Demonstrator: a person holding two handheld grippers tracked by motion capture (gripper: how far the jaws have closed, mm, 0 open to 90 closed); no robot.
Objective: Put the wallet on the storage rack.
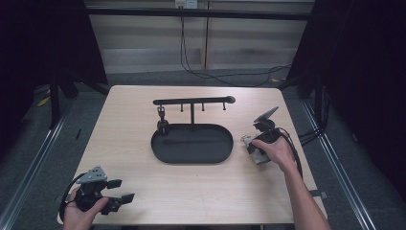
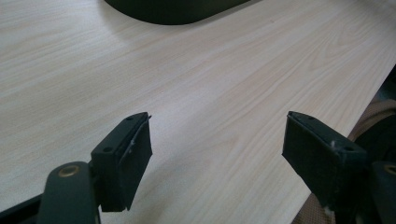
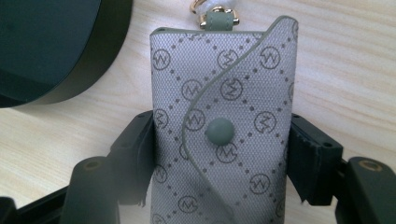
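Observation:
A grey patterned key pouch (image 3: 224, 121) with a green snap button and a gold clasp at its far end lies on the wooden table, just right of the black oval tray (image 1: 192, 143). My right gripper (image 3: 219, 154) is shut on the pouch, its pads pressing on both long sides; in the high view the right gripper (image 1: 253, 146) sits under a hand, with the pouch (image 1: 249, 142) poking out toward the tray. Near the front left corner my left gripper (image 1: 123, 190) is held open over bare wood, with nothing between its fingertips (image 2: 217, 154).
The tray carries a black T-shaped hanger stand (image 1: 192, 101) with several small hooks; a dark item hangs from the left hook (image 1: 162, 117). The table's right edge (image 1: 301, 143) is close to my right hand. Cables run across the floor behind the table.

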